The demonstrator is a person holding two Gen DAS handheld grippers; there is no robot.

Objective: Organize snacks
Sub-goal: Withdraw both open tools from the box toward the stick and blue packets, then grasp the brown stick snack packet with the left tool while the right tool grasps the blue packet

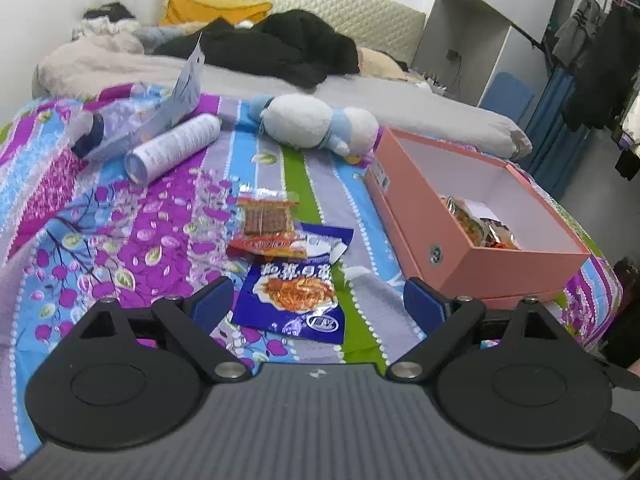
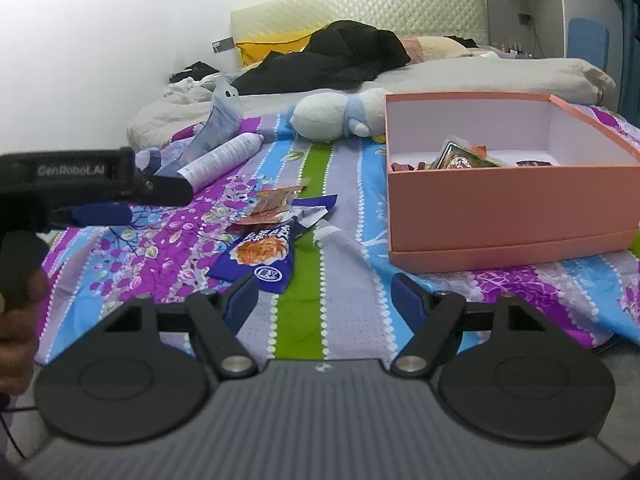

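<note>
left gripper point(image 1: 318, 300), black linkage with blue pads: jaws spread wide, nothing between the pads, held above the bedspread. directly ahead of the gap lies a blue plastic snack packet printed with a picture of red shredded food point(image 1: 294, 288), flat on the cloth. a clear packet with an orange-red label holding brown strips point(image 1: 266, 226) overlaps the far edge of the blue packet.

right gripper point(image 2: 324, 300), same build: jaws likewise wide apart and empty, over the green stripe of the cloth. the blue packet sits just beyond its left pad, and the orange-red packet beyond that. in this view the left gripper enters from the left edge, carried by a hand point(image 2: 18, 312) on its grip.

salmon-pink open cardboard box with a white interior point(image 1: 452, 240): rests on the bedspread to the right of the two loose packets, apart from them. several wrapped snacks point(image 1: 478, 224) lie on its floor against the near wall; their kinds cannot be told.

bedspread, striped and floral in purple, blue, green and grey point(image 1: 120, 248): covers the near part of the bed. farther back on it lie a white cylindrical spray can point(image 1: 174, 146) on its side, a pale blue pouch point(image 1: 186, 88) standing up beside it, and a white and light-blue plush toy point(image 1: 316, 126). behind these, a heap of black clothing point(image 1: 280, 48) and a yellow pillow point(image 1: 208, 8) sit before a cream quilted headboard point(image 1: 320, 4).
</note>
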